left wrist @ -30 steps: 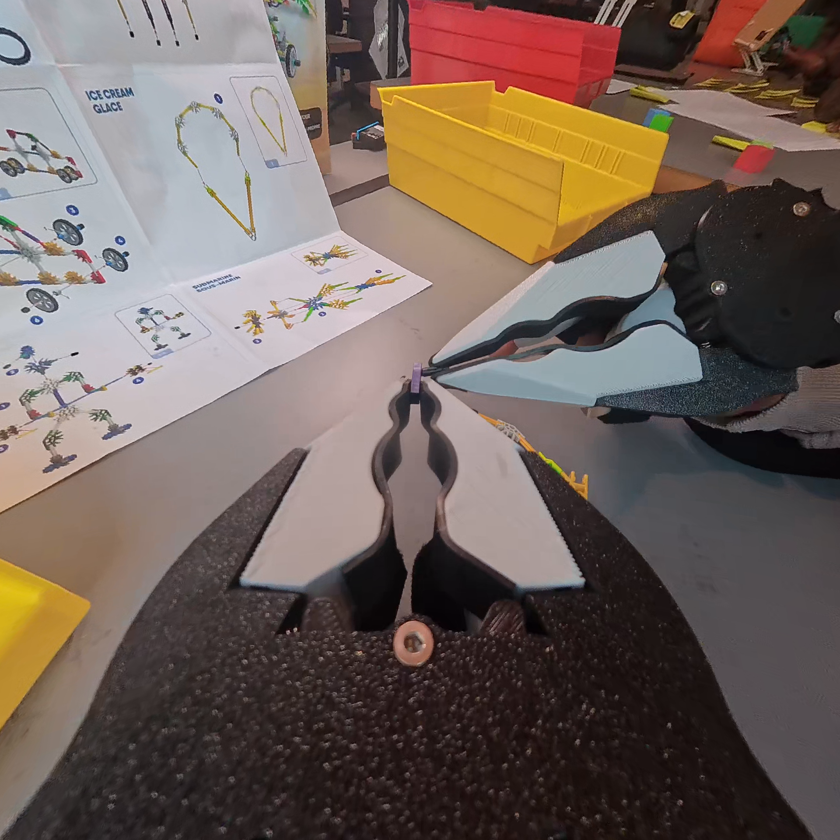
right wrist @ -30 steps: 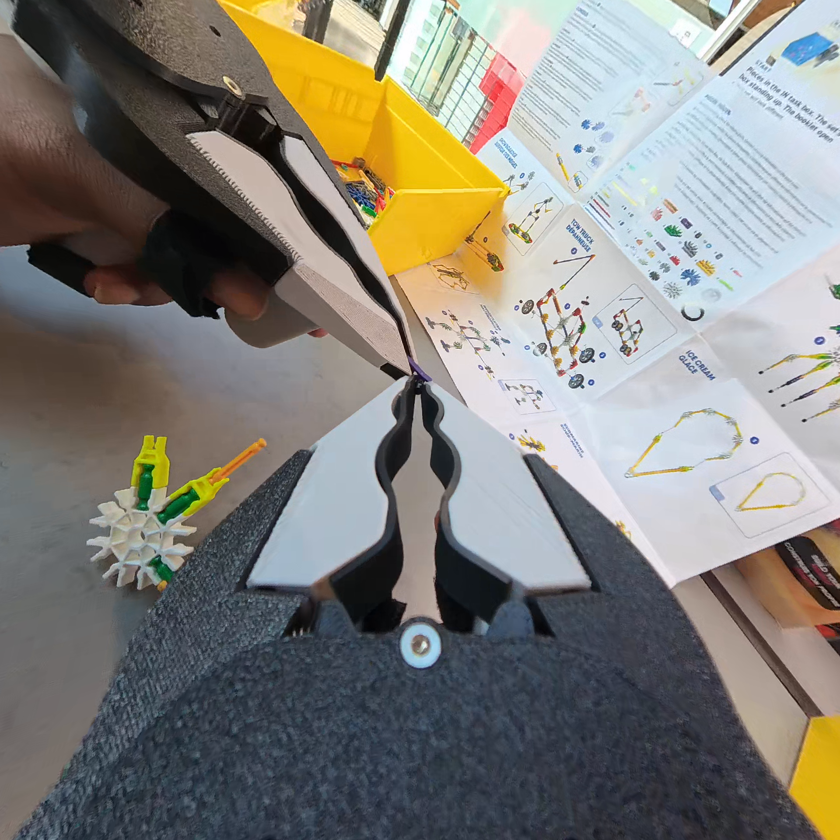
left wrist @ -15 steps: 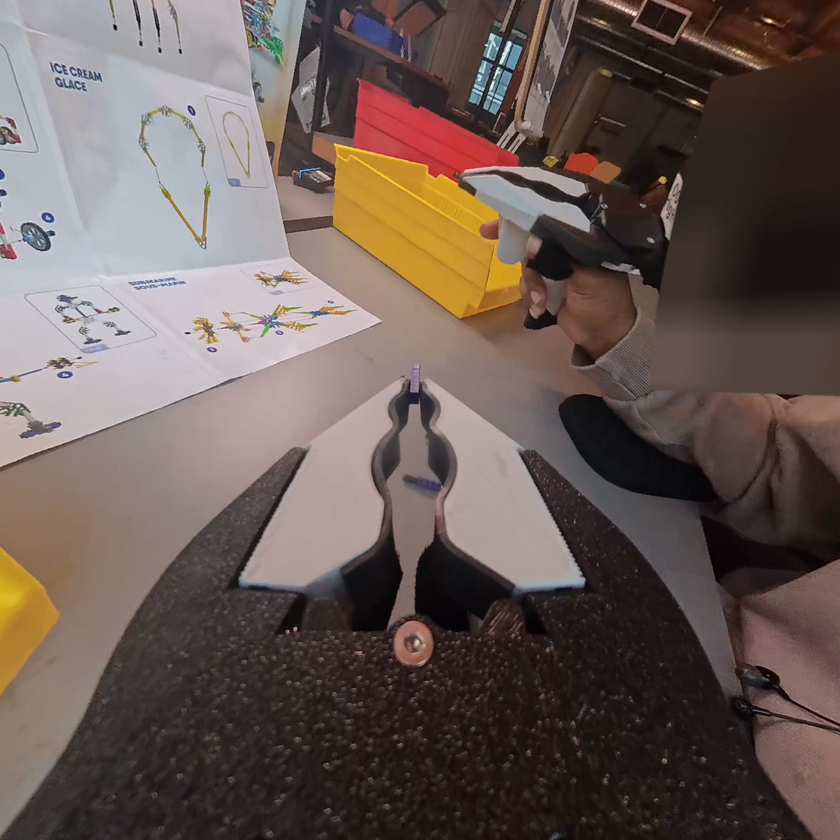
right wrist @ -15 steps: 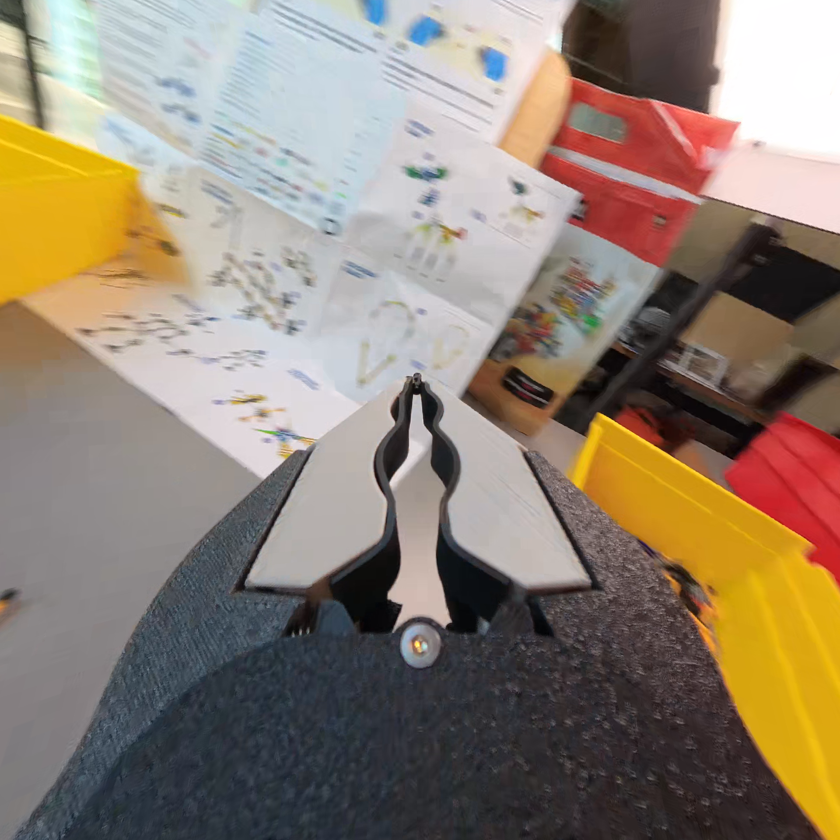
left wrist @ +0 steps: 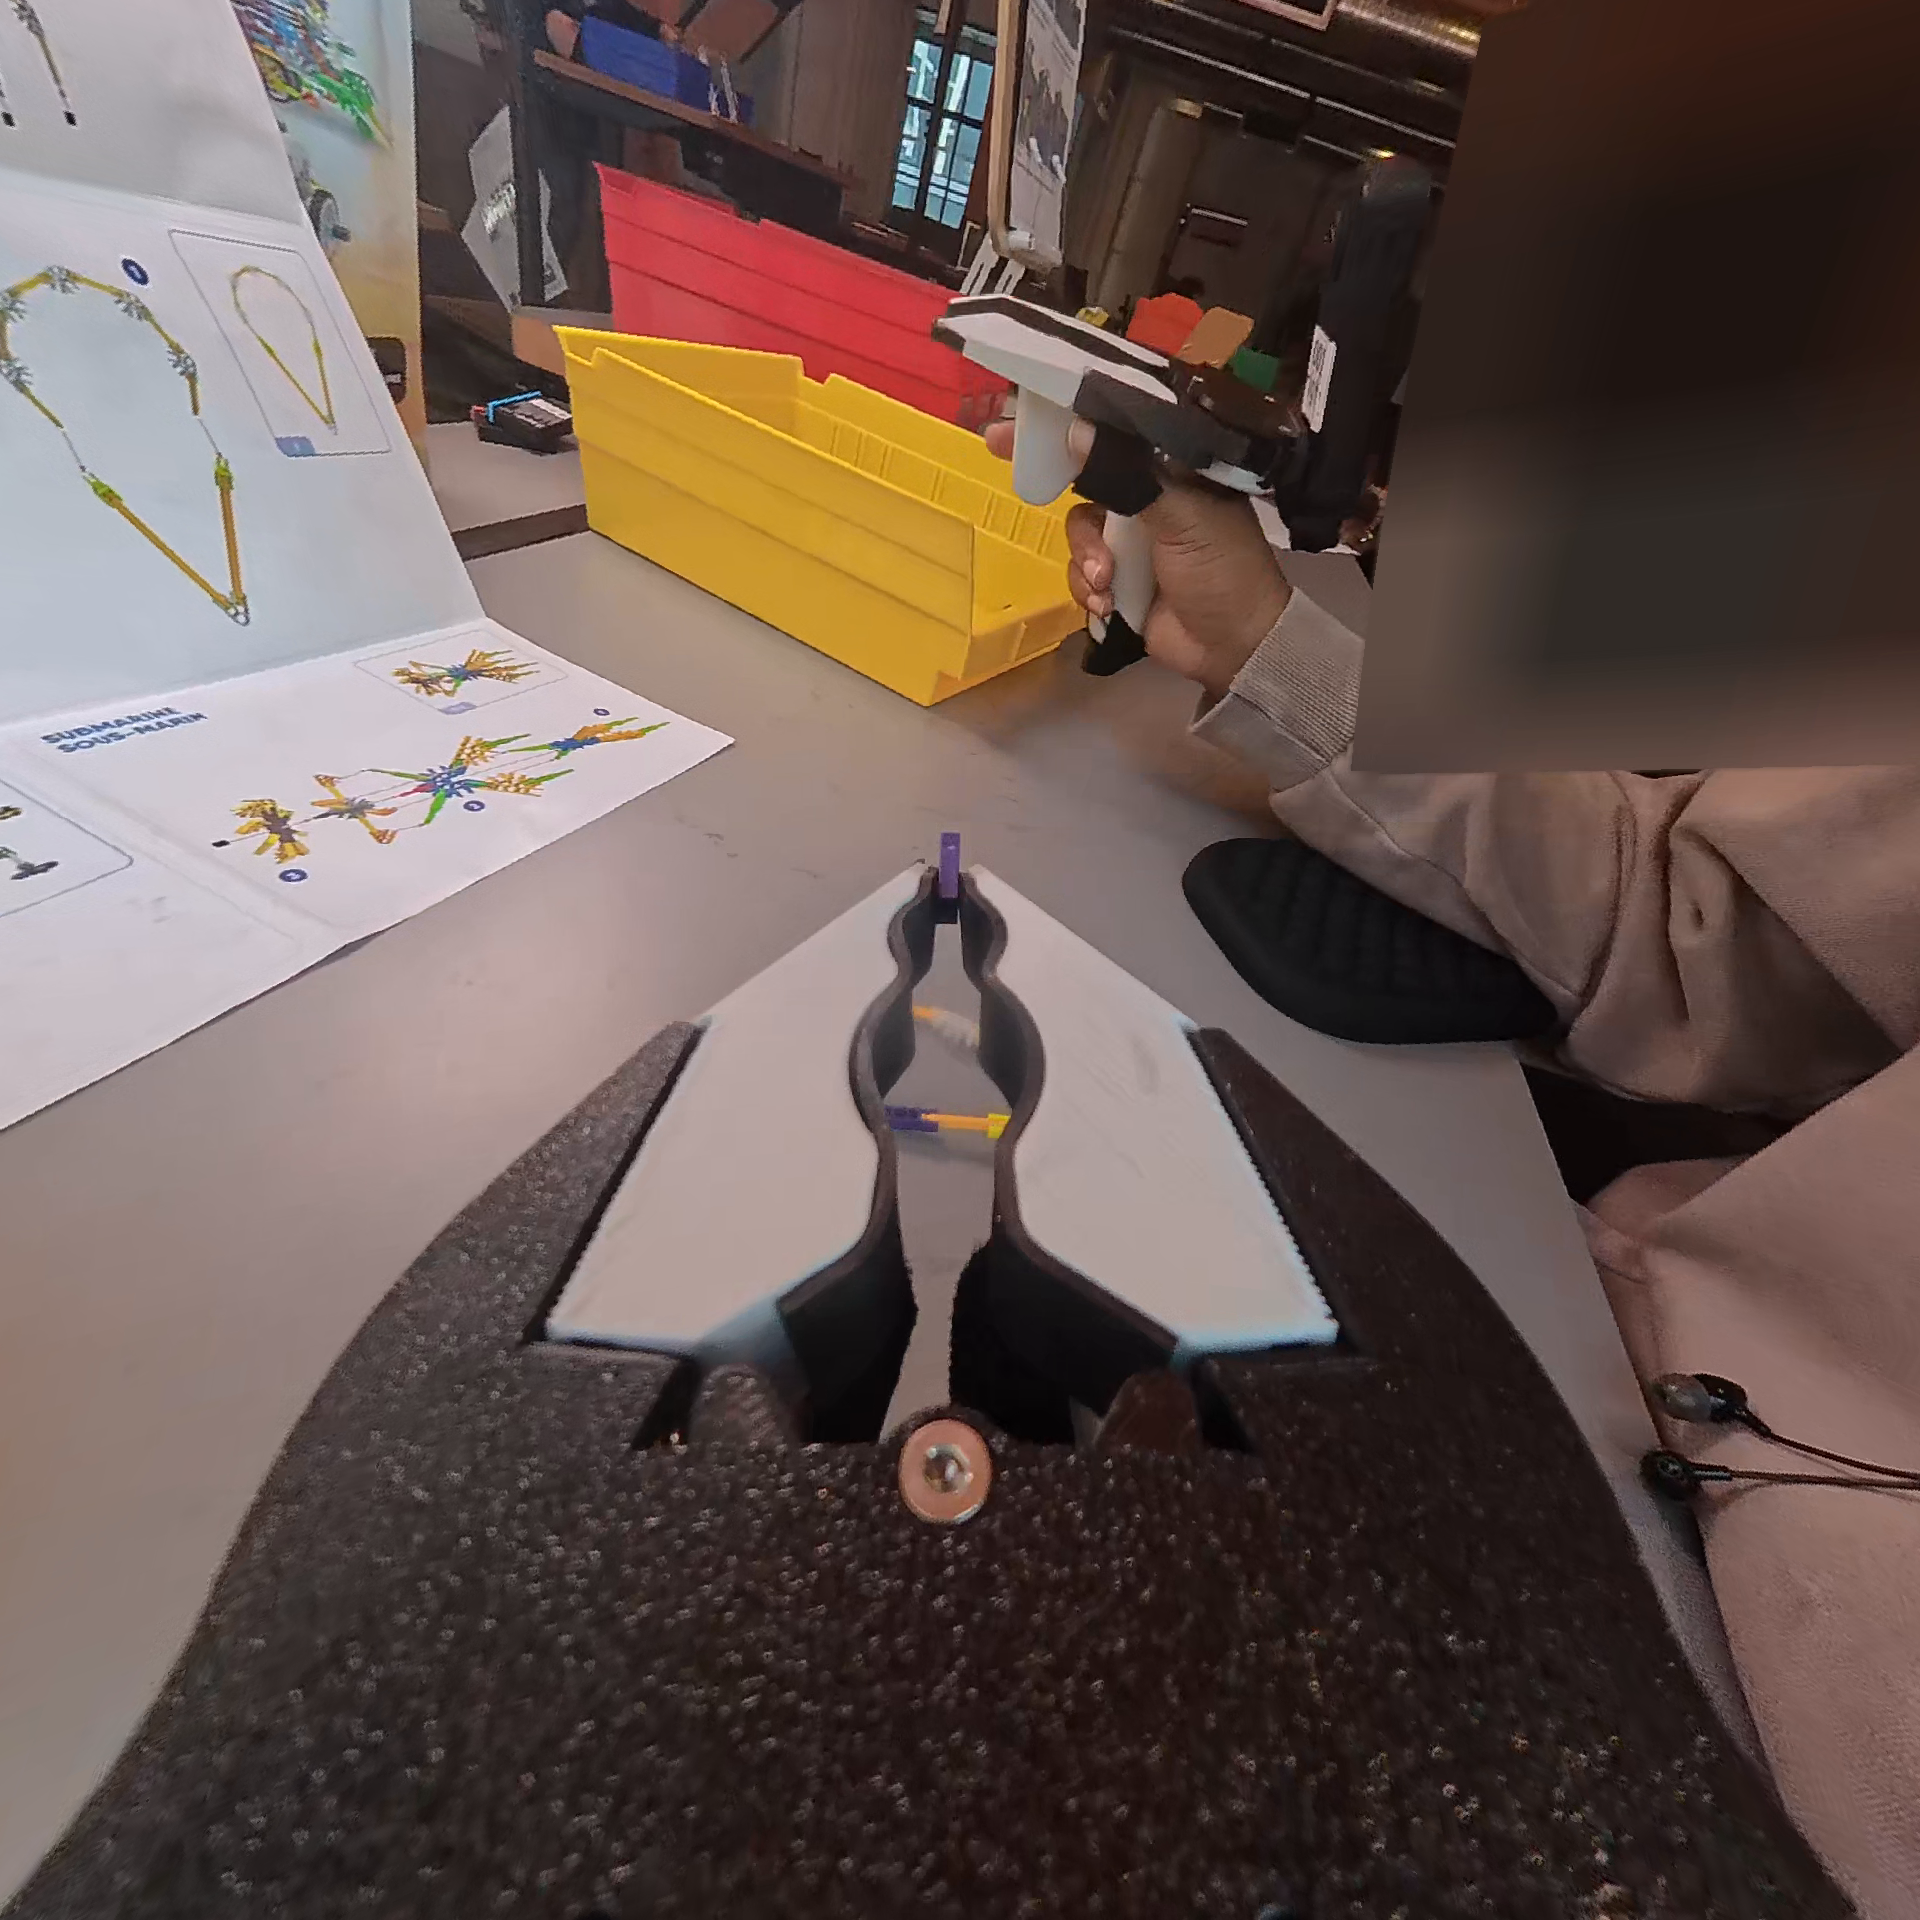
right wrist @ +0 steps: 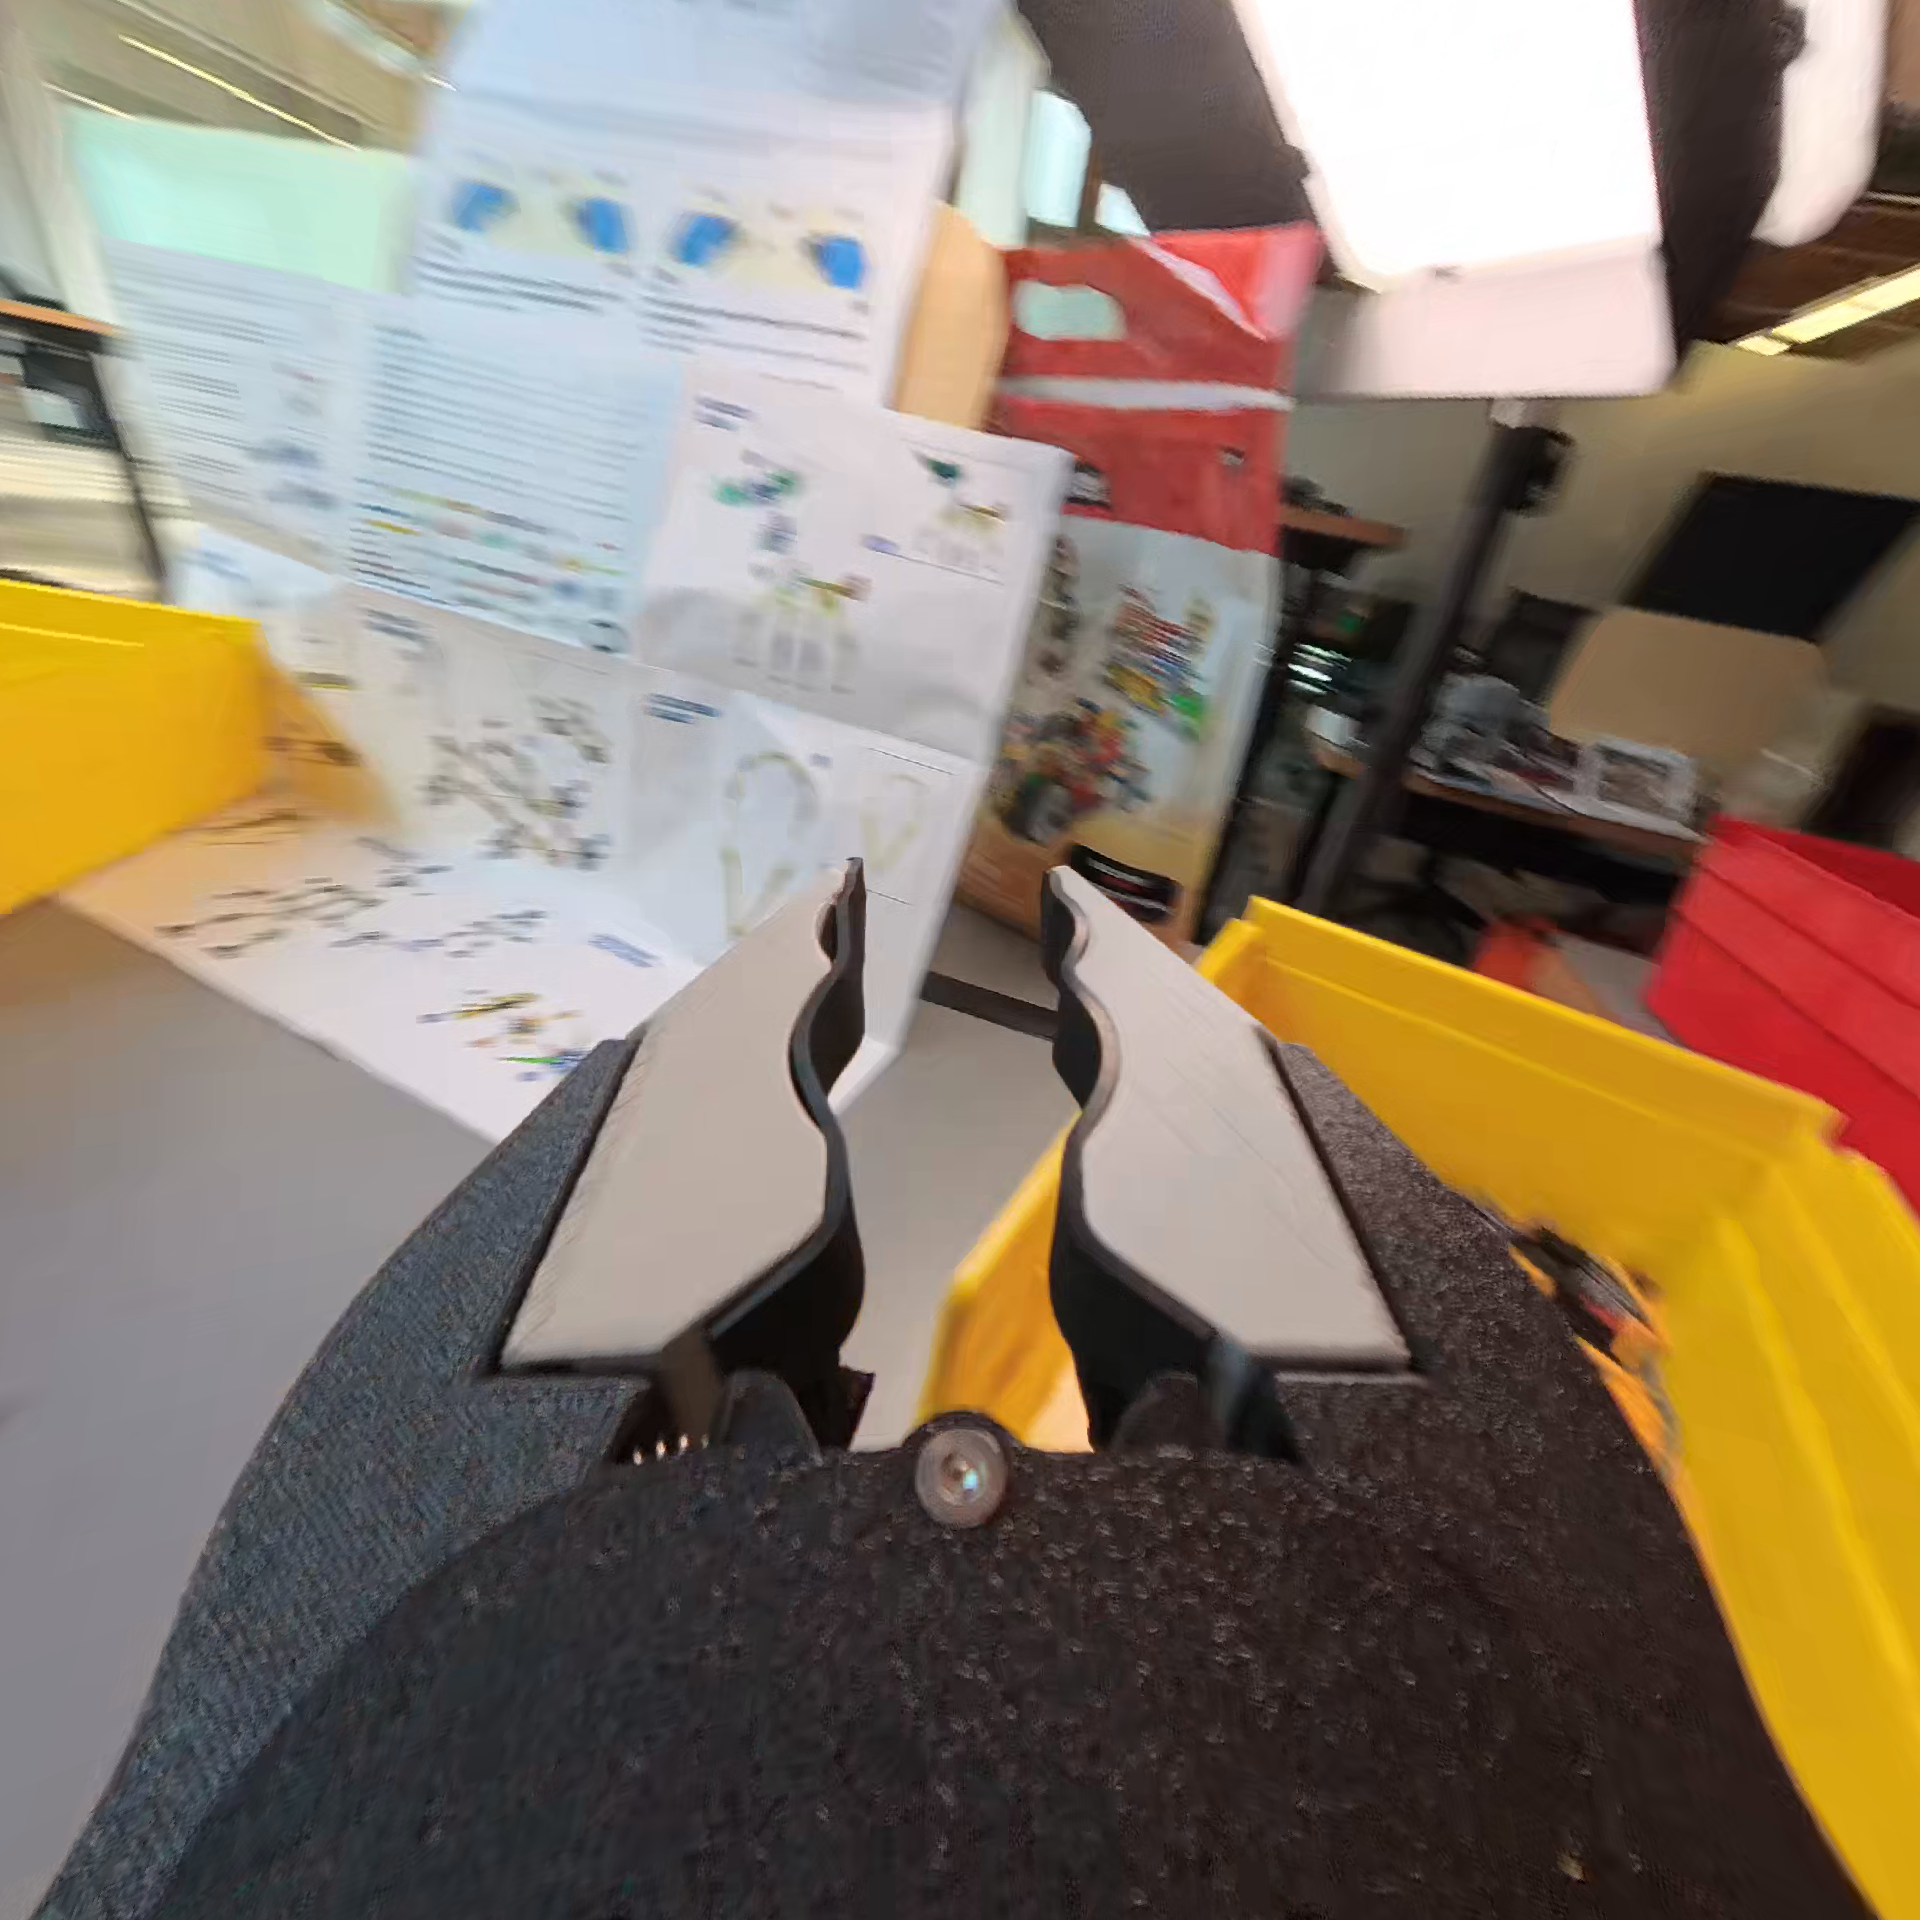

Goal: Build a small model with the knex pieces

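**Gripping a purple piece at the tips, left claw low over the desk**

Pinching a small purple piece [left wrist: 949,864] between its very tips, the left claw [left wrist: 948,883] is pressed together on it, the piece standing upright and poking a little past the tips. Through the gap behind the tips, a purple-and-yellow rod [left wrist: 943,1120] and a pale piece [left wrist: 948,1023] lie on the grey desk [left wrist: 436,1039], under the claw.

The right claw [right wrist: 954,904] stands apart with nothing between its fingers. In the left wrist view it [left wrist: 1023,348] is held up off the desk by a hand [left wrist: 1184,582], just beside the near end of the yellow bin [left wrist: 831,520].

Ahead and left of the left claw, a folded instruction sheet [left wrist: 343,790] lies on the desk with its upper panels propped upright; bare desk separates it from the tips. A red bin [left wrist: 769,291] sits behind the yellow one. To the right, a black pad [left wrist: 1351,945] rests on the desk under a beige sleeve [left wrist: 1621,914], near the desk's right edge.

In the blurred right wrist view, the yellow bin's rim [right wrist: 1507,1091] runs just right of the claw, with a second yellow bin [right wrist: 114,748] at far left
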Action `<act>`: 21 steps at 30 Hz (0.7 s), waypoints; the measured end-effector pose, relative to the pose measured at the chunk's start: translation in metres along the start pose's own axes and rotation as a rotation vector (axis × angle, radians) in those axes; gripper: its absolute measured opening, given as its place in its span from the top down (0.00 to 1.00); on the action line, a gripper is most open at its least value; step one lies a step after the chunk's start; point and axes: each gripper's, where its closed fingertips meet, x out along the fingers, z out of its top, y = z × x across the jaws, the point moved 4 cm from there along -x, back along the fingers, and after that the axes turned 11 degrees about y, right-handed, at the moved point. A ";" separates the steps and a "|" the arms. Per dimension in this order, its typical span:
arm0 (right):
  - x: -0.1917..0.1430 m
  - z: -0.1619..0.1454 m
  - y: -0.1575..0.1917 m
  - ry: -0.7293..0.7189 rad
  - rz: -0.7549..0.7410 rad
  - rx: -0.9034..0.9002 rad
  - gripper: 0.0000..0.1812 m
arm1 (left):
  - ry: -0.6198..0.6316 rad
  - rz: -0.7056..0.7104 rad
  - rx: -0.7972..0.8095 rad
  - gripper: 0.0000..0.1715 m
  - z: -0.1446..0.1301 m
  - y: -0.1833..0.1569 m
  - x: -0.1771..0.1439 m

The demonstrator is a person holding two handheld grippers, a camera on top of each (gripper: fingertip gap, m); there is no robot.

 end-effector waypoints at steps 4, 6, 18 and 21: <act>-0.019 0.017 0.126 -0.070 0.659 -0.187 0.87 | -0.032 -0.116 -0.039 0.98 0.001 -0.008 0.000; -0.030 0.012 0.178 -0.038 0.854 -0.274 0.87 | -0.038 -0.161 -0.049 0.98 0.001 -0.012 0.000; -0.043 -0.007 0.254 0.015 1.043 -0.384 0.91 | -0.003 -0.267 -0.006 0.98 -0.003 -0.031 0.006; -0.044 -0.008 0.256 0.012 1.040 -0.412 0.91 | -0.001 -0.296 -0.018 0.98 -0.003 -0.034 0.006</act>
